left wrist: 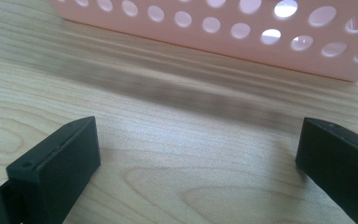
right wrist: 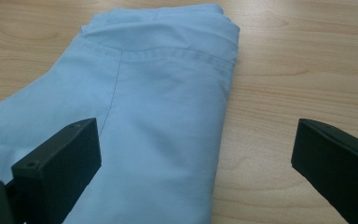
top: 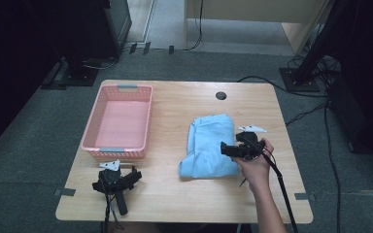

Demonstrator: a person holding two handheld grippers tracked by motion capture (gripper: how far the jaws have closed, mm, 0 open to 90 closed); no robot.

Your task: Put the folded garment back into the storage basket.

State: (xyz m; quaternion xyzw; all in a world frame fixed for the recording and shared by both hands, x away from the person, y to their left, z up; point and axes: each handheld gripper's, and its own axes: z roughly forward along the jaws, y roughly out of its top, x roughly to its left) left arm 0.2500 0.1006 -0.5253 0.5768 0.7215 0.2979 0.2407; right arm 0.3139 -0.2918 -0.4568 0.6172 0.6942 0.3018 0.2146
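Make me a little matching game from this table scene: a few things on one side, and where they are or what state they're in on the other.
Things:
1. pink basket
2. blue garment
3. left gripper
4. right gripper

Descriptions:
A. held in a hand, jaws open at the cloth's edge
B. folded, right of the table's middle
C. empty, on the table's left side
D. lying on the table, jaws open

Pairs: 1-C, 2-B, 3-D, 4-A
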